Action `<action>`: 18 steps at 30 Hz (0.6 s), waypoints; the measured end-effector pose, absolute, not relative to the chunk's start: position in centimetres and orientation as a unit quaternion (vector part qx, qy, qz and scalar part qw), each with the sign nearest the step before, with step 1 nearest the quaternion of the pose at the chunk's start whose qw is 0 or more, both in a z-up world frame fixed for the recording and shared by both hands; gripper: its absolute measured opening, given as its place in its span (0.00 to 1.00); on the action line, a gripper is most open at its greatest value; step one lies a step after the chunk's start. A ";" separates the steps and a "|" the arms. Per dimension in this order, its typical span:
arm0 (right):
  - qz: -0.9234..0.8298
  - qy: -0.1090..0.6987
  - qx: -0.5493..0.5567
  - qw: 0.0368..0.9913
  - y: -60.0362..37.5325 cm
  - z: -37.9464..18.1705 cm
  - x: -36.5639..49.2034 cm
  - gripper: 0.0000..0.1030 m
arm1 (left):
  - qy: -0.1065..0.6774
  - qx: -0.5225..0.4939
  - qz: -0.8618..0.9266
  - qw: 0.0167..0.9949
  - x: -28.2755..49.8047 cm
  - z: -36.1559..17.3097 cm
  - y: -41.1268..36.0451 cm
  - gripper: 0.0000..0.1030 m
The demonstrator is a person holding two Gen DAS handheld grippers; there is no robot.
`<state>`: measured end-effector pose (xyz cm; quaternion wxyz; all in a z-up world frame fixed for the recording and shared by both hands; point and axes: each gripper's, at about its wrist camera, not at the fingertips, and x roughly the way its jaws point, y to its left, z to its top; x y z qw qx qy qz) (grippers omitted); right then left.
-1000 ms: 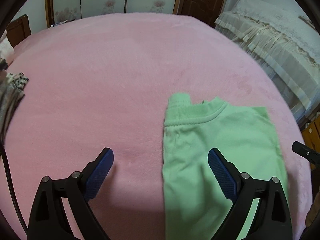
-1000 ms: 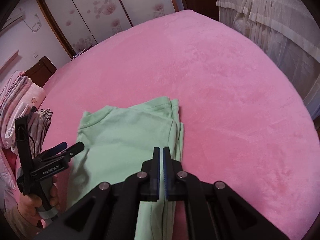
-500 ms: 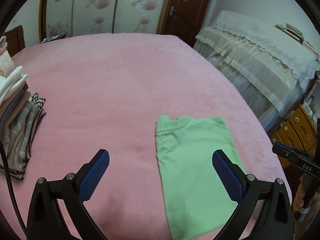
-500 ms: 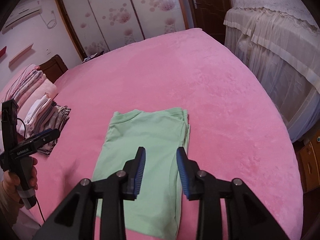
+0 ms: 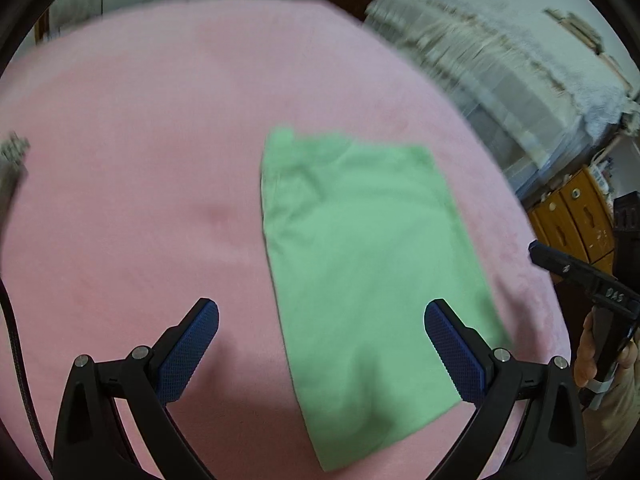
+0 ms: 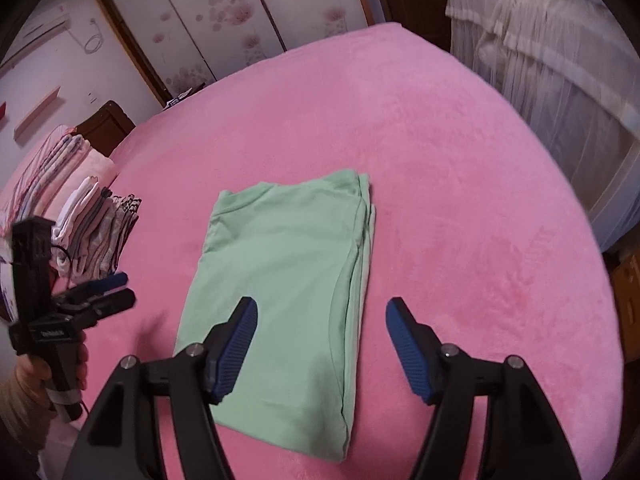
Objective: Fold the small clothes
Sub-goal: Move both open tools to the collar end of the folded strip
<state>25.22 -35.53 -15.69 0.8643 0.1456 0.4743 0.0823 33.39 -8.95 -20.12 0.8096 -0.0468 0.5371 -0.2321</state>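
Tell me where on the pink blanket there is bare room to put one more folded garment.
Bare pink plush blanket lies right of the folded light-green shirt and beyond its collar. A narrower strip separates the shirt from the stack of folded clothes on the left edge; that side is crowded.

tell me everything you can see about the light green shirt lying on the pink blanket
The light green shirt is a small, soft knit garment, folded lengthwise into a long narrow rectangle. Its ribbed collar sits at the far end, and stacked fold layers show along its right edge. It lies flat on the fuzzy pink blanket, with only slight wrinkles. The open left gripper and open right gripper are both clear of it. A stack of folded clothes sits apart to its left.
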 end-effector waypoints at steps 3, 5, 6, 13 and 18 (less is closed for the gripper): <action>0.093 0.492 0.188 0.845 -36.4 -18.6 26.5 0.65 | 0.563 -0.077 -0.224 0.792 34.9 -23.6 -8.9 0.99; 0.100 0.499 0.210 0.835 -37.0 -20.1 27.3 0.65 | 0.568 -0.100 -0.219 0.787 35.5 -24.9 -8.7 0.99; 0.102 0.502 0.220 0.830 -37.2 -20.7 27.6 0.65 | 0.571 -0.115 -0.218 0.783 36.0 -25.6 -8.5 0.99; 0.134 0.526 0.274 0.794 -38.7 -24.7 30.6 0.65 | 0.567 -0.144 -0.247 0.773 38.5 -27.5 -9.1 0.99; 0.172 0.523 0.296 0.781 -38.8 -25.8 32.6 0.65 | 0.560 -0.174 -0.274 0.762 40.4 -28.1 -9.4 0.99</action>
